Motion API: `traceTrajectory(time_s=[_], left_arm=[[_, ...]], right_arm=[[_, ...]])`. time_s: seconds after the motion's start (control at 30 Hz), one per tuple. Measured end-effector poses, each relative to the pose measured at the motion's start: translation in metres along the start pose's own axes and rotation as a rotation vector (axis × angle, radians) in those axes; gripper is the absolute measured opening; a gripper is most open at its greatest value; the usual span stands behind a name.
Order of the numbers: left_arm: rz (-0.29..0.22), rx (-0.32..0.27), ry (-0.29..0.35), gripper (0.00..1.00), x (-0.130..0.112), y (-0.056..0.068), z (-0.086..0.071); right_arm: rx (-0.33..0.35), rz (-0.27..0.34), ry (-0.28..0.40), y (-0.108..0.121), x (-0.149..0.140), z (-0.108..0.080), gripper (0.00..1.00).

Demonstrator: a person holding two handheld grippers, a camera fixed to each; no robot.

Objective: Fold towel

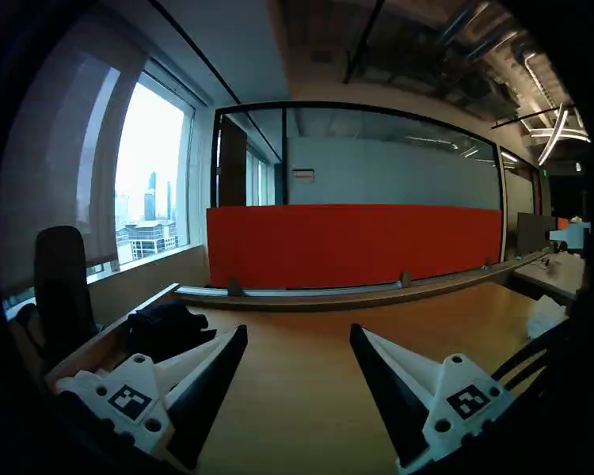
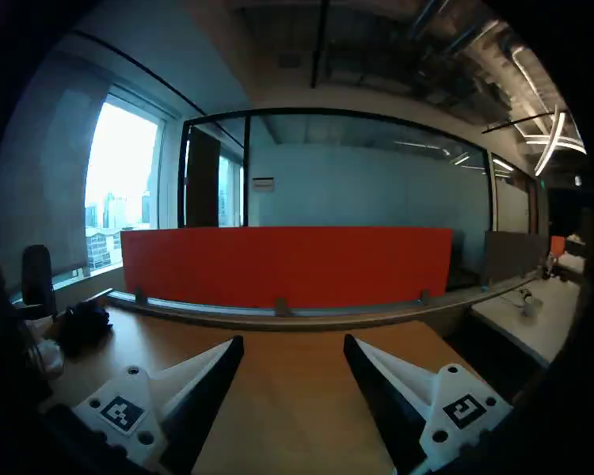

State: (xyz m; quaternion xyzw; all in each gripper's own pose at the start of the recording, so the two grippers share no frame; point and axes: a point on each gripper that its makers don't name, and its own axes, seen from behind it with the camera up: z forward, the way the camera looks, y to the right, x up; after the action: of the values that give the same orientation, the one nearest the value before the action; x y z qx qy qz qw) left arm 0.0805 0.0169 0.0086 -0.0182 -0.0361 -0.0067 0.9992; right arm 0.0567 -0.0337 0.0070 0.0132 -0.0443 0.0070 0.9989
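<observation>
1. Towel is hard to identify; it may be the dark crumpled bundle (image 1: 166, 328) lying at the left edge of the wooden desk (image 1: 297, 396), near the window (image 1: 146, 182).
2. Left claw (image 1: 297, 332) is spread wide, gripping nothing, over the desk.
3. Right claw (image 2: 293, 342) is likewise released, facing a red divider (image 2: 289, 265).

Dim interior, window (image 1: 150, 190) blown out (left side); fisheye bending at edges.

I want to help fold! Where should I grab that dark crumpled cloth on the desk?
Probably pinch a raised fold atop the dark crumpled cloth, from the bare-desk side with the left tool: it lies bunched at the left edge of the wooden desk.
</observation>
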Motion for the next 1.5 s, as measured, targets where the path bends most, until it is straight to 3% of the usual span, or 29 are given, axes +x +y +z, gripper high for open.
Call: traceTrajectory(time_s=[0.4, 0.87, 1.17, 1.5], left_arm=[[-0.023, 0.023, 0.053, 0.96, -0.052, -0.008, 0.001], [0.014, 0.013, 0.101, 0.96, -0.085, -0.004, 0.003], [0.003, 0.026, 0.101, 0.96, -0.104, -0.008, 0.0], [-0.011, 0.031, 0.091, 0.96, -0.113, -0.011, 0.002]], right_arm=[[-0.006, 0.031, 0.02, -0.006, -0.016, 0.001, 0.98], [-0.019, 0.008, 0.03, -0.011, -0.035, 0.008, 0.98], [-0.006, 0.002, 0.011, -0.018, -0.051, 0.008, 0.98], [-0.007, -0.008, 0.01, -0.017, -0.049, 0.006, 0.98]])
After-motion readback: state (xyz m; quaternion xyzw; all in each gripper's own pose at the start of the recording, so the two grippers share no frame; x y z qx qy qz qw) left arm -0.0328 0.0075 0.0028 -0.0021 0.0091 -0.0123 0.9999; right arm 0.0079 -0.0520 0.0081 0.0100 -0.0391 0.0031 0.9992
